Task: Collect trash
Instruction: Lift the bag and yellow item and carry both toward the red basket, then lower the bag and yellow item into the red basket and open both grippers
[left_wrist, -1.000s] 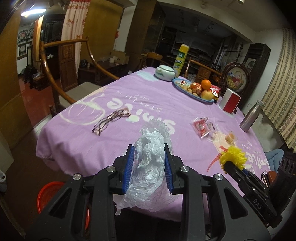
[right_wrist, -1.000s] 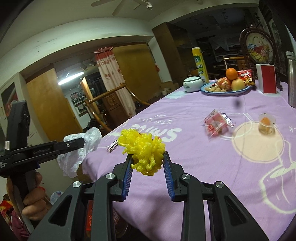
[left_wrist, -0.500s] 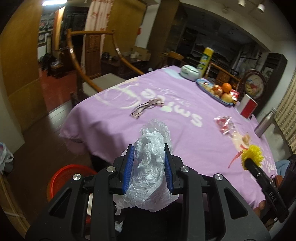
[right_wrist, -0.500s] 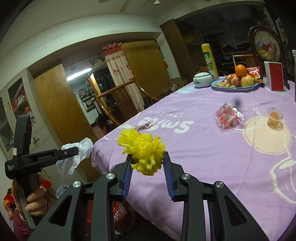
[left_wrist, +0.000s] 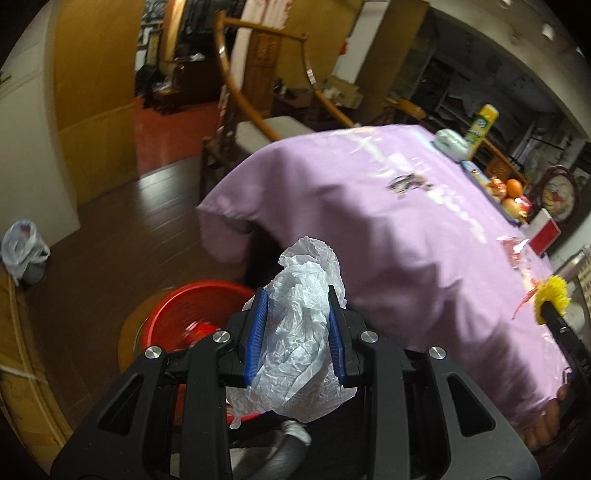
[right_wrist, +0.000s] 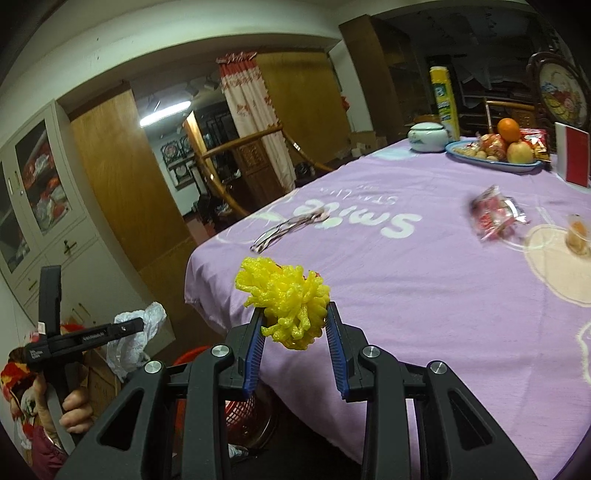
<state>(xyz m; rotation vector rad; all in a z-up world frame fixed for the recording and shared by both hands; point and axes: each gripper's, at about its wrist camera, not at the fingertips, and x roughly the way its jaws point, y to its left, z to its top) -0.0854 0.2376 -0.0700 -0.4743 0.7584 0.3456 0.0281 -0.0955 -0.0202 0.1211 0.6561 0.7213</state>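
Surface (right_wrist: 424, 295) wore a purple printed cloth; on it lay glasses (right_wrist: 288, 230), a red snack packet (right_wrist: 495, 216), a small jelly cup (right_wrist: 577, 240), a fruit plate (right_wrist: 495, 160), a white lidded jar (right_wrist: 427, 137), a red-white box (right_wrist: 571, 159). A red basket (left_wrist: 192, 317) sat on the floor (left_wrist: 110, 266).

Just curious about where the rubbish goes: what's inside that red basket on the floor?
Something red and white, blurred, lies inside the red basket. The rest is hidden behind the left hand-held gripper and its crumpled plastic bag.

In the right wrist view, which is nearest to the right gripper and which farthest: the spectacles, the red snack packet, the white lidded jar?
From the right gripper, shut on yellow foam netting:
1. Spectacles, ahead, slightly left.
2. Red snack packet, farther right.
3. White lidded jar, far end of the table.
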